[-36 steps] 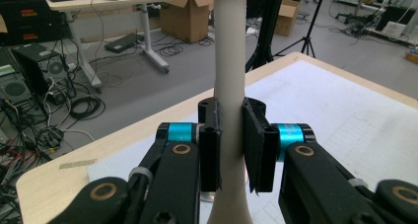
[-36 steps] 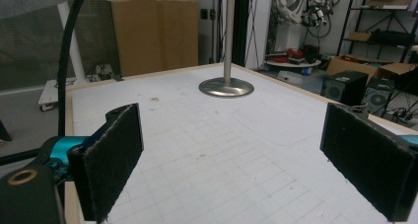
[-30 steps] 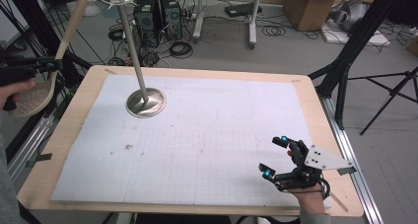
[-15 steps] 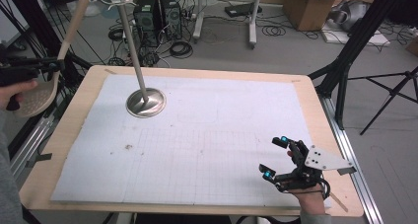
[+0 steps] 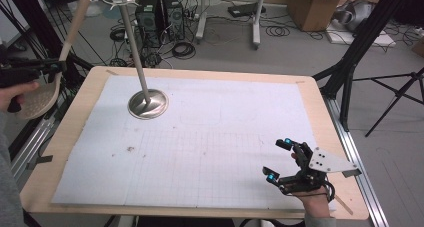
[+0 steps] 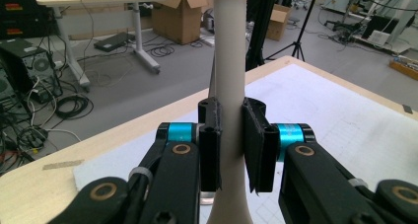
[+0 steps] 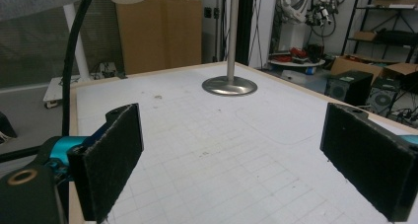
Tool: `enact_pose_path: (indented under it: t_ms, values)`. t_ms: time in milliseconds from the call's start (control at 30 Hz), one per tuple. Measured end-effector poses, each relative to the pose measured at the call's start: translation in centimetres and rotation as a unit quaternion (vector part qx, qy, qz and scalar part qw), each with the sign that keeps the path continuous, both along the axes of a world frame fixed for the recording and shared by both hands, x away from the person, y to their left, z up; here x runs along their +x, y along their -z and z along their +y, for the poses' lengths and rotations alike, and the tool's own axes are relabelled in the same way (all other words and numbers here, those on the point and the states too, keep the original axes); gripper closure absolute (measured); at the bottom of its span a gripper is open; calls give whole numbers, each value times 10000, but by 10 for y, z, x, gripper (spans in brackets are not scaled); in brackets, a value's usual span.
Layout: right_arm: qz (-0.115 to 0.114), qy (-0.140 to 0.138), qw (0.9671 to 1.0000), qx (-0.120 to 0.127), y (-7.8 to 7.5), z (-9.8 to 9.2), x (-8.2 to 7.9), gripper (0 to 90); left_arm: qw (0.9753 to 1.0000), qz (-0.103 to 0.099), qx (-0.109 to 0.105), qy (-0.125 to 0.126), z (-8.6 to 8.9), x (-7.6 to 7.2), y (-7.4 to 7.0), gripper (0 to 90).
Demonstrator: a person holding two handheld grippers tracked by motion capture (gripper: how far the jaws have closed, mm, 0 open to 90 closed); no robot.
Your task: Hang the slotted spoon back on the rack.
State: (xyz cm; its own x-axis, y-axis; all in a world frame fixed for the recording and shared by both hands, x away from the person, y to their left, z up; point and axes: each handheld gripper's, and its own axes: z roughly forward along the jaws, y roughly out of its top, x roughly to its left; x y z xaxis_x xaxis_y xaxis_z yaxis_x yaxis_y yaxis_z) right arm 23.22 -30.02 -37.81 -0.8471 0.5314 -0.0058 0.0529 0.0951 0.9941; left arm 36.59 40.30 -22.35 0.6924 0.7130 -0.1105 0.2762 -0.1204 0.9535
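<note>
My left tool (image 6: 230,150) clamps the skimmer handle (image 6: 229,61) left of the stand (image 5: 147,103); right tool (image 5: 279,160) wide, tabletop (image 5: 200,137) between.

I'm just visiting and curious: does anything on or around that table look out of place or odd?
Mostly tidy. The left gripper is shut on a pale slotted spoon, held beyond the table's left edge. A small dark smudge marks the white mat. The metal stand is upright; the right gripper rests open.
</note>
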Motion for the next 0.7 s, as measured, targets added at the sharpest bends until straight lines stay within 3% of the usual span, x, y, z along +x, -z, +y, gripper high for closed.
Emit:
enact_pose_path:
  t_ms: [233, 700]
  values:
    - [36, -6, 10000, 1, 0, 0, 0, 81, 10000, 31, -59, -40, 5, -2, 5, 781]
    - [21, -25, 10000, -28, 0, 2, 0, 81, 9999, 25, -141, 16, 6, -1, 2, 781]
